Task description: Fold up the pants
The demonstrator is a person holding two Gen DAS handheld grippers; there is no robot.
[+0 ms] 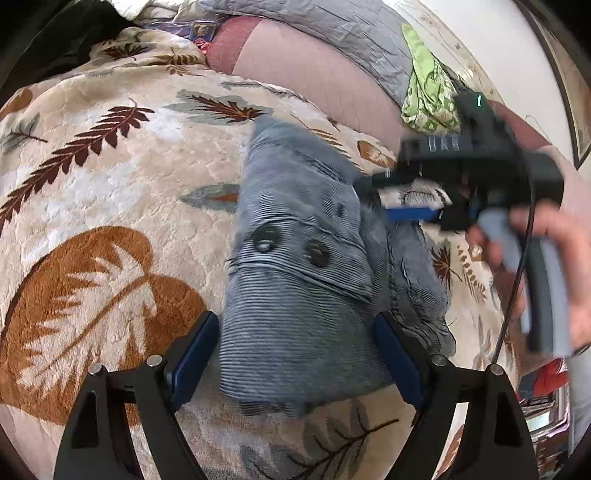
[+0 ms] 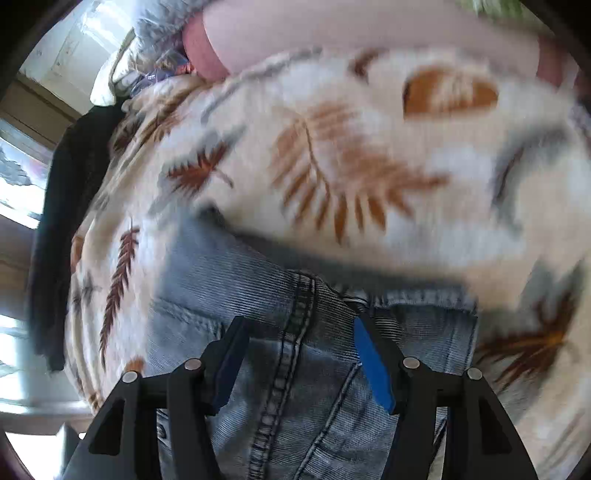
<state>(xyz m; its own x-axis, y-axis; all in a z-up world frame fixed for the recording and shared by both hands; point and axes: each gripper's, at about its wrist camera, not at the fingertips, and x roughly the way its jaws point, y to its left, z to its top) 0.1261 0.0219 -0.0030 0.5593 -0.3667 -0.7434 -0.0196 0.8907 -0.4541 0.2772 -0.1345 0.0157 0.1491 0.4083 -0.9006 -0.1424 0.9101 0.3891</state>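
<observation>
Where the left tongs [image 1: 295, 363] point down, a plush cream blanket [image 1: 110, 192] printed with brown, rust and grey leaves spreads across the whole surface, running far beyond both pairs of tongs. Past it, well ahead of the left tongs, lie a pink quilted cover [image 1: 314, 70] and a grey quilt [image 1: 332, 26], with a green patterned cloth [image 1: 424, 85] up to the right near a pale wall [image 1: 517, 66]. In the right wrist view a bright window [image 2: 22, 184] stands far off to the left, and a dark garment [image 2: 62, 221] hangs at the blanket's edge.

The pants [image 1: 295, 295], grey-blue ribbed denim with two dark buttons [image 1: 291, 245], lie folded on the blanket, directly between the left tongs' wide-spread, blue-padded jaws; the pads do not press the cloth. The right tongs [image 2: 299, 363] hover over the pants [image 2: 280, 369] near a stitched seam, jaws partly apart, gripping nothing. From the left view, the right tongs [image 1: 406, 201] sit at the pants' right edge, held by a hand [image 1: 546, 266].

No writing is legible.
</observation>
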